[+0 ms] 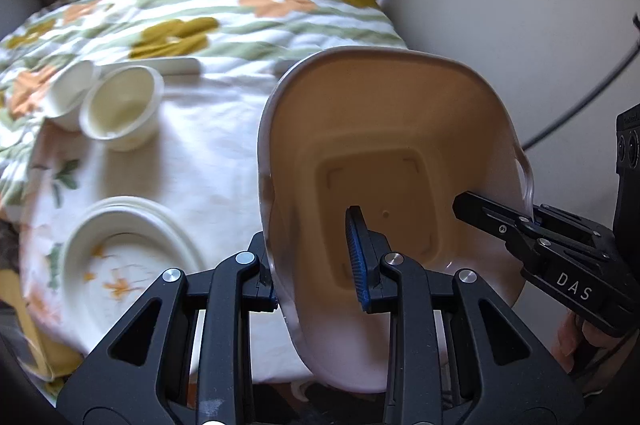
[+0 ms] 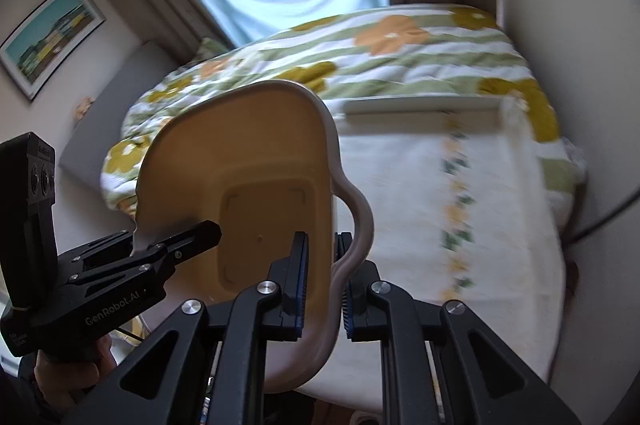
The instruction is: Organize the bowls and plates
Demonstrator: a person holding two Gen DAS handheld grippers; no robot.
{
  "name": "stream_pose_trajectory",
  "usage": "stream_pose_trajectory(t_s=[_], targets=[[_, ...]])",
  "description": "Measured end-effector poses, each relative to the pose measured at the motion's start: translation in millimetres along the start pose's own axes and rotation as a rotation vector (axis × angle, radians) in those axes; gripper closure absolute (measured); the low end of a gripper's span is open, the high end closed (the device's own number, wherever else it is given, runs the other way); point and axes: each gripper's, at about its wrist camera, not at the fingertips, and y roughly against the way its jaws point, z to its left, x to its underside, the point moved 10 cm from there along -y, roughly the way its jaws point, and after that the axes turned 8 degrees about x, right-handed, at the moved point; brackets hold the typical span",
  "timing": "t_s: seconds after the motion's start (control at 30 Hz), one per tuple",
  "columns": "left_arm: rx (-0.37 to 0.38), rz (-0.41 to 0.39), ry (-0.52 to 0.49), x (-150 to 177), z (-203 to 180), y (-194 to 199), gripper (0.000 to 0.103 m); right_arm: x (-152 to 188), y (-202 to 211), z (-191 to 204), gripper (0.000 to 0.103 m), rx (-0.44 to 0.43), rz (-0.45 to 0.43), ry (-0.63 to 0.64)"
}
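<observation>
— Where's the tub?
— The tub point(image 1: 400, 129) hangs above the bed point(image 1: 224, 21), left claw point(image 1: 316, 265) and right claw point(image 2: 324, 285) each clamped on opposite rims.

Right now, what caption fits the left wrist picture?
Both grippers clamp a tan basin above stacked plates and two cups.
</observation>
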Motion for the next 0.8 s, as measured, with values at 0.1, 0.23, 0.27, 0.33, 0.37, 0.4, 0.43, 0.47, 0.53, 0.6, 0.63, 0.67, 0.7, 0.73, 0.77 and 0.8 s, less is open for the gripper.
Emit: stream_pose_trajectory(t_s=[0.1, 0.23, 0.27, 0.33, 0.37, 0.4, 0.43, 0.47, 0.53, 0.6, 0.63, 0.67, 0.7, 0.73, 0.77, 0.8], targets=[[0.028, 0.052, -0.023, 11, -22, -40, 0.079, 13, -14, -34, 0.09, 0.045, 0.029, -0.062], [0.043, 0.118, -0.017, 28, -38, -87, 0.079, 27, -39, -65, 0.09, 0.076, 0.068, -0.088], [0.045, 0.131, -0.014, 32, -38, -95, 0.079, 31, -44, -72, 0.09, 0.08, 0.074, -0.09], [0.042, 0.153, -0.011, 41, -42, -111, 0.079, 37, -53, -83, 0.09, 0.081, 0.09, -0.1], [0.039, 0.161, -0.009, 45, -41, -117, 0.079, 40, -57, -86, 0.09, 0.079, 0.095, -0.105], [0.034, 0.168, -0.008, 46, -41, -122, 0.079, 42, -61, -88, 0.09, 0.077, 0.103, -0.109], [0.029, 0.174, -0.007, 49, -40, -126, 0.079, 52, -58, -97, 0.09, 0.075, 0.109, -0.115], [0.023, 0.18, -0.007, 49, -38, -131, 0.079, 54, -60, -100, 0.09, 0.073, 0.114, -0.12], [0.016, 0.187, -0.007, 54, -38, -136, 0.079, 57, -63, -105, 0.09, 0.068, 0.122, -0.129], [0.005, 0.193, -0.012, 54, -35, -141, 0.079, 58, -68, -108, 0.09, 0.061, 0.126, -0.137], [0.0, 0.193, -0.017, 53, -35, -144, 0.079, 57, -69, -108, 0.09, 0.057, 0.127, -0.14], [-0.008, 0.191, -0.024, 52, -36, -145, 0.079, 56, -71, -109, 0.09, 0.054, 0.127, -0.141], [-0.015, 0.191, -0.031, 52, -34, -146, 0.079, 57, -72, -110, 0.09, 0.053, 0.126, -0.14], [-0.022, 0.191, -0.037, 52, -34, -146, 0.079, 58, -72, -111, 0.09, 0.054, 0.126, -0.141], [-0.027, 0.191, -0.039, 52, -35, -147, 0.079, 59, -73, -112, 0.09, 0.054, 0.126, -0.143], [-0.032, 0.194, -0.041, 52, -35, -148, 0.079, 59, -74, -114, 0.09, 0.054, 0.124, -0.15]])
